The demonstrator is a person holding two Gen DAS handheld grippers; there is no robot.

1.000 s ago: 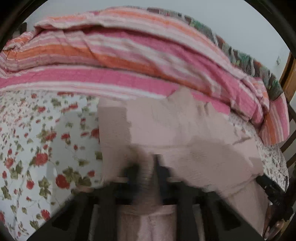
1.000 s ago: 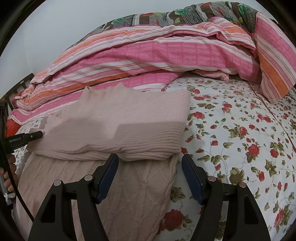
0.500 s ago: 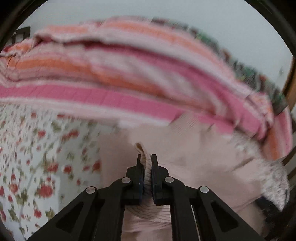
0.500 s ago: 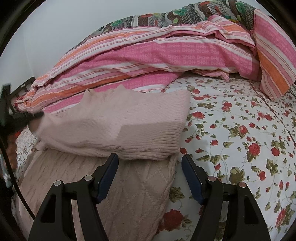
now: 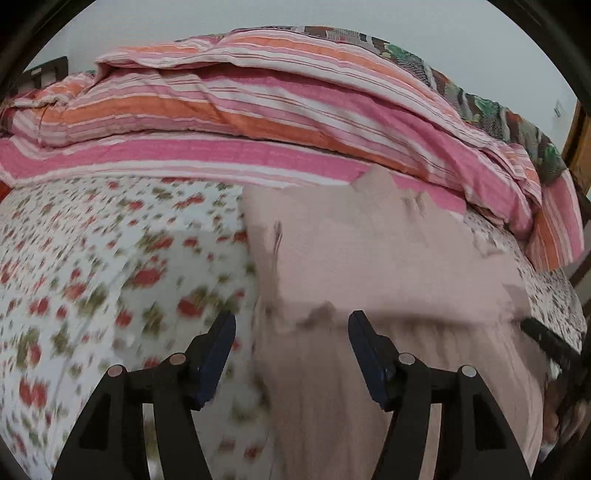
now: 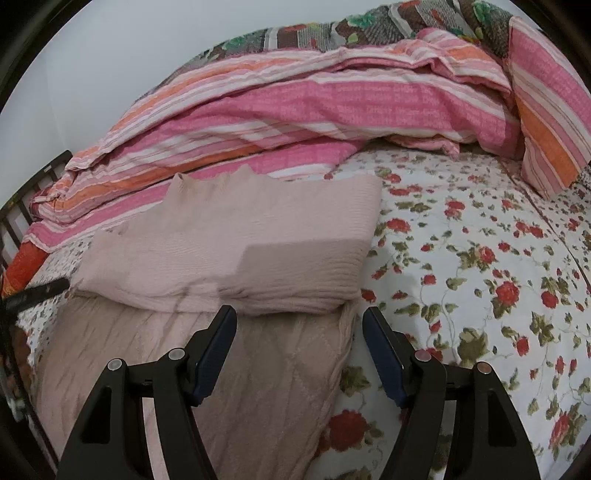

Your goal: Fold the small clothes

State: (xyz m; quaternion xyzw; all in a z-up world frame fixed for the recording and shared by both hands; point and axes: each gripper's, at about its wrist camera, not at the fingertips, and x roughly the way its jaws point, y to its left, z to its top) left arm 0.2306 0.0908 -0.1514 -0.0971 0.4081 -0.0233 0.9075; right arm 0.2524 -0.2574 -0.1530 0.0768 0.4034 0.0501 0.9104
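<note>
A pale pink knitted sweater (image 6: pixel 236 258) lies on a bed covered by a white sheet printed with red roses and green leaves (image 6: pixel 480 277). The sweater sits toward the left part of the bed in the right wrist view, folded across itself: a ribbed upper layer rests on top of a lower part with a cable or diamond knit, which spreads toward the camera. The fold's near edge runs across just beyond the fingertips of the right hand-held gripper (image 6: pixel 299 332).

The right hand-held gripper hangs above the lower knit part with its jaws wide apart and nothing between the blue pads; the sweater's right edge lies below the gap.

The left hand-held gripper (image 5: pixel 291 336) has just been opening its jaws, and they now stand apart with no cloth pinched between them. Its view is blurred. Below it, the same pink sweater (image 5: pixel 369 258) fills the middle and right of the view, and the rose-printed sheet (image 5: pixel 110 266) spreads to the left. Its left finger is over the sheet, its right finger over the sweater.

Behind the sweater, along the far side of the bed, a bunched quilt with pink, orange and white stripes (image 6: pixel 314 110) is heaped against a pale wall (image 6: pixel 110 55). A darker patterned blanket with green and brown (image 6: pixel 369 29) shows along the top of the heap.
</note>
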